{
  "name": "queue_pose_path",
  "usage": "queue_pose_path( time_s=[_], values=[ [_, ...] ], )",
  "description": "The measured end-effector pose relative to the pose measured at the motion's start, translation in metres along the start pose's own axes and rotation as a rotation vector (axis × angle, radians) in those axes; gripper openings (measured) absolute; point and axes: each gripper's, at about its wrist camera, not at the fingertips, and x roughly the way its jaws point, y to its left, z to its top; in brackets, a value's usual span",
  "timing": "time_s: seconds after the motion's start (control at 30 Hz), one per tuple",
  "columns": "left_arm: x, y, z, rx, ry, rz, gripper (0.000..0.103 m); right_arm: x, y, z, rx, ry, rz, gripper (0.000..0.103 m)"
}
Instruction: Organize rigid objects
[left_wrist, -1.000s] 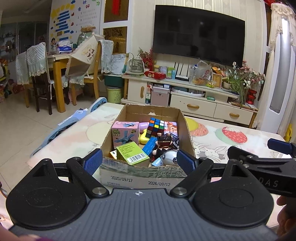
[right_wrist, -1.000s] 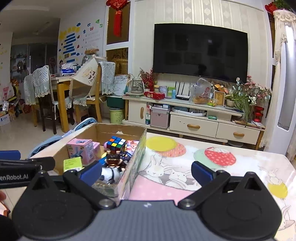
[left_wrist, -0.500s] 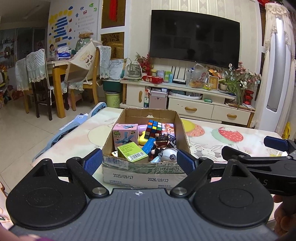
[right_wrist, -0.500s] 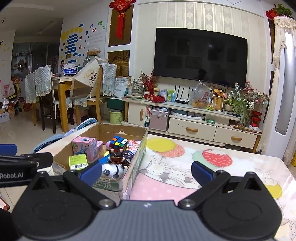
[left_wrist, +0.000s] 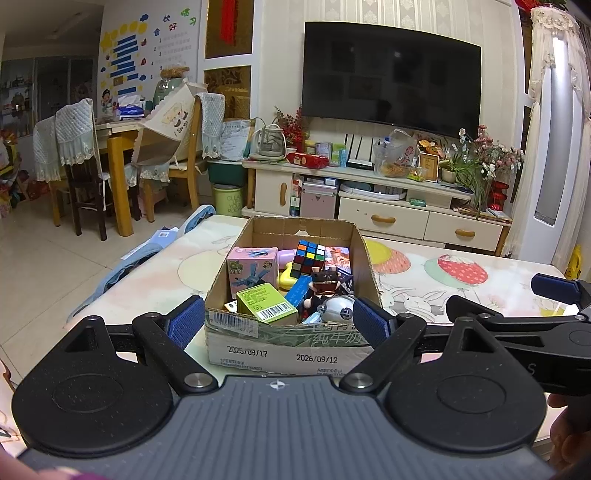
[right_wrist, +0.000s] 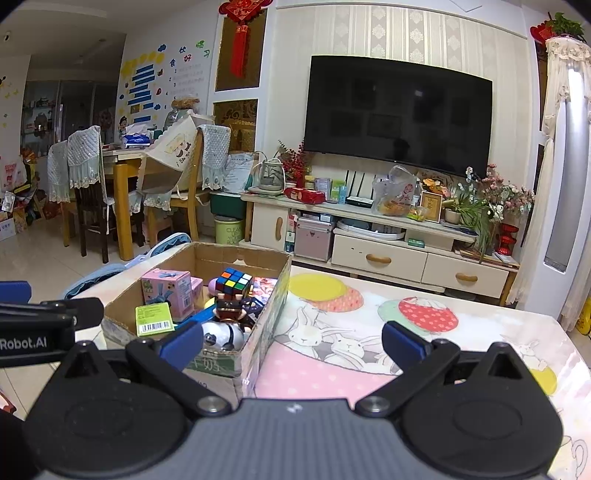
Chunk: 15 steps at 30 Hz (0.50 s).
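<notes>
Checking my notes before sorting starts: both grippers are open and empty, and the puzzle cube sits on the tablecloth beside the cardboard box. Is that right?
Not quite. The puzzle cube is inside the cardboard box, resting among the other toys, not on the tablecloth; the left wrist view shows it plainly. The rest holds: the left gripper and right gripper are both open and empty.

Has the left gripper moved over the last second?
Yes. The left gripper has backed away: the cardboard box now sits smaller and higher between its open fingers.
</notes>
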Motion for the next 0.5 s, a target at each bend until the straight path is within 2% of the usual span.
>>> queue_pose_path(
  time_s=[0.5],
  values=[
    [-0.0037,-0.0052,-0.0019,-0.002,-0.007,0.010,0.103,0.0008,-0.0007,-0.0030,-0.001,0.004,-0.003,0.102]
  ],
)
